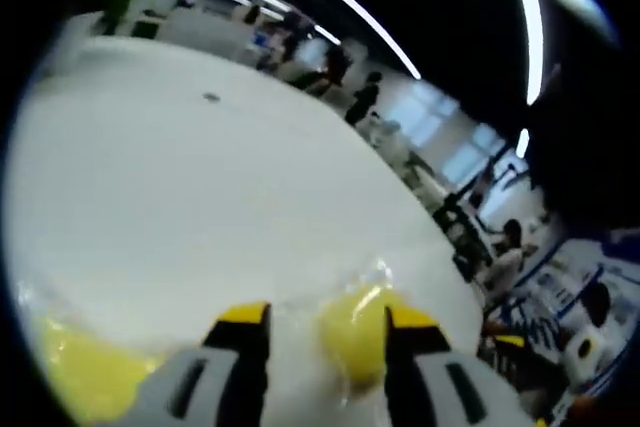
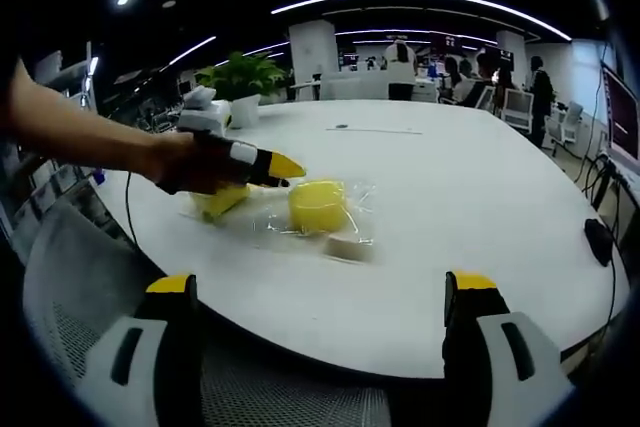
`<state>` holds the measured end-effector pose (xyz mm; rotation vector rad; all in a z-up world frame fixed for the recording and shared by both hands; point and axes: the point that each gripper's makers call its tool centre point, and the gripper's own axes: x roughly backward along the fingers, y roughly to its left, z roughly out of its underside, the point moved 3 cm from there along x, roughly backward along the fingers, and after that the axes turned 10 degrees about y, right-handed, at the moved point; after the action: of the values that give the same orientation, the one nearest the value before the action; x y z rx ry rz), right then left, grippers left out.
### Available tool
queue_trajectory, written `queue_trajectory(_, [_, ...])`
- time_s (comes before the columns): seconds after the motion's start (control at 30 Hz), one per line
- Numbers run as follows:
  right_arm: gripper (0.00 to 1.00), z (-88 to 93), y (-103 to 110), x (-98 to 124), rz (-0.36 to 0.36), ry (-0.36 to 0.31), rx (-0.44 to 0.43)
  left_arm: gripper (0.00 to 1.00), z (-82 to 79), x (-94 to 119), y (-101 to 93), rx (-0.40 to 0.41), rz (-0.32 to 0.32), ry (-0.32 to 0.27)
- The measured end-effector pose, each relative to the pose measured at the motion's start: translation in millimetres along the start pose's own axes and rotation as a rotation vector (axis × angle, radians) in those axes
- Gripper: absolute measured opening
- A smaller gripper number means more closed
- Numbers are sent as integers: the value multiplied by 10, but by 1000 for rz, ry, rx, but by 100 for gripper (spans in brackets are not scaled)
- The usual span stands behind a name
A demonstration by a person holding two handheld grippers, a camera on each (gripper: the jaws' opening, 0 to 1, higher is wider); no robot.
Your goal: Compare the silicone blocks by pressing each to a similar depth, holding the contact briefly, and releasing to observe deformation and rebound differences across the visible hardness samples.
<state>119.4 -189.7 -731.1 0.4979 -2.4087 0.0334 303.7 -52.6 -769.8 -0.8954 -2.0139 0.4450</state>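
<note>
Pictured on a white round table (image 2: 480,207): two yellow silicone blocks (image 2: 318,205) in clear wrap, well in from the near edge. Left gripper (image 2: 268,166) poised over them, jaws parted around one block (image 1: 355,332), not yet squeezing. Right gripper (image 2: 320,297) wide open, hanging back off the near edge. Best pressed squarely, slowly, to matched depth.
</note>
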Motion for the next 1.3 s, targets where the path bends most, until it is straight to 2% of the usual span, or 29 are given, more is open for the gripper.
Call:
queue_trajectory(0.17, [96,7,1,-1,0,4,-3,42,-36,-55,27,17,4,-7])
queue_trajectory(0.47, [96,20,-3,-6,2,14,-6,28,-158,-136,48,15,-13,-32])
queue_trajectory(0.63, [96,23,-4,-10,1,15,-8,24,-164,-169,56,1,-9,-19])
queue_trajectory(0.8, [94,33,-2,-11,-3,22,-9,19,-158,-210,101,-37,-35,3])
queue_trajectory(1.03, [94,32,-6,-12,-3,22,-9,24,-203,-176,79,-39,-28,-19])
queue_trajectory(1.1, [94,30,-6,-11,-3,21,-9,26,-215,-173,81,-64,-30,-22])
queue_trajectory(1.3, [94,30,-2,-14,-4,23,-9,32,-194,-216,46,-108,-22,1])
